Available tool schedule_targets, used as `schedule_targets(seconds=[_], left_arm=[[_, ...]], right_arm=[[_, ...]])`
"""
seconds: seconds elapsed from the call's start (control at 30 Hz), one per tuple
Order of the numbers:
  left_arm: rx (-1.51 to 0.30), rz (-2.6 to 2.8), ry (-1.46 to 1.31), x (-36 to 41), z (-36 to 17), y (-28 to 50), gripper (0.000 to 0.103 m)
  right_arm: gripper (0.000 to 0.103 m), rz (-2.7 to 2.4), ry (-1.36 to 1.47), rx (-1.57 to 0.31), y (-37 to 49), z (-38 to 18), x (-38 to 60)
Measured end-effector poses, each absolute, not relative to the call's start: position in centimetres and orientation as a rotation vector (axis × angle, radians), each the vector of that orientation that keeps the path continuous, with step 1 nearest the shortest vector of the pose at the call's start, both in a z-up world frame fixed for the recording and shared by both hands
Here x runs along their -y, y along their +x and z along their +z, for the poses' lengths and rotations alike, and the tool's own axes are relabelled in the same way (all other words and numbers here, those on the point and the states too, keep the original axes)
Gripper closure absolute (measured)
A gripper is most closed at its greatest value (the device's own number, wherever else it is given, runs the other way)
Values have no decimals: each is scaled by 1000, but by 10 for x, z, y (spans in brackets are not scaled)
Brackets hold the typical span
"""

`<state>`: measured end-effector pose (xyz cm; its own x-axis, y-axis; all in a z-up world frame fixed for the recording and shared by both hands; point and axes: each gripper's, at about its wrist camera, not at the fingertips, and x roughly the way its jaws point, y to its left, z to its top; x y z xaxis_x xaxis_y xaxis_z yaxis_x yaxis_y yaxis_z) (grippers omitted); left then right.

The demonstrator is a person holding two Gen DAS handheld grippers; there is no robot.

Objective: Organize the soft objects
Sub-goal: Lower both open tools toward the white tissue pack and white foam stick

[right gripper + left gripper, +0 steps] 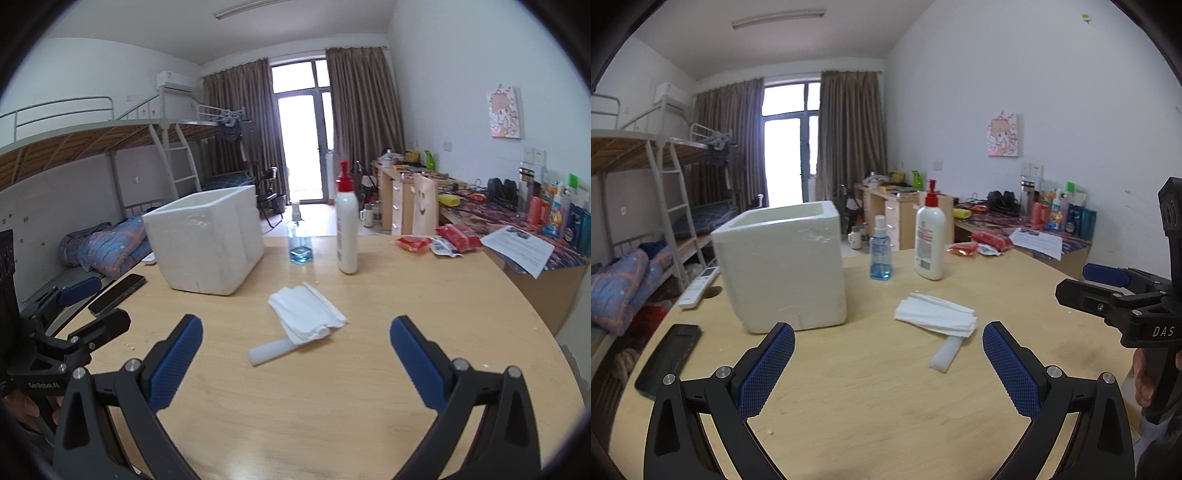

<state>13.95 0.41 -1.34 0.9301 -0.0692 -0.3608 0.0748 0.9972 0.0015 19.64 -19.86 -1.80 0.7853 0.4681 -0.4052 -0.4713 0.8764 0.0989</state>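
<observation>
- The left gripper [888, 336] hangs over the near part of the wooden table [886, 406], its 2 blue-padded fingers spread wide apart with nothing between them.
- The right gripper [296, 330] is also over the near edge, its 2 fingers just as far apart and holding nothing.
- Each gripper shows in the other's view: the right one at the far right edge of the left wrist view, the left one at the left edge of the right wrist view.
- A stack of folded white tissues [936, 314] lies flat on the table, ahead of both grippers and apart from their fingers.
- A white foam stick [945, 354] lies just near of the tissues, 1 end tucked under the stack.
- A white foam box [783, 269], open at the top, stands upright to the left of the tissues.
- Farther back stand 2 bottles: a small blue spray bottle [880, 251] and, to its right, a taller white lotion bottle [930, 236] with a red pump.
- A black phone [668, 360] lies near the table's left edge, and a white remote [699, 287] lies farther back on the same side.
- Red snack packets [979, 246] sit at the far right of the table.
</observation>
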Motion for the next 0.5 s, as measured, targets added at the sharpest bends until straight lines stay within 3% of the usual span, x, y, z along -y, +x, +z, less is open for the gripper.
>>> schedule_targets(seconds=[0.5], left_arm=[[-474, -191, 25, 24, -25, 168, 1]], right_arm=[[0, 471, -10, -452, 200, -19, 218]])
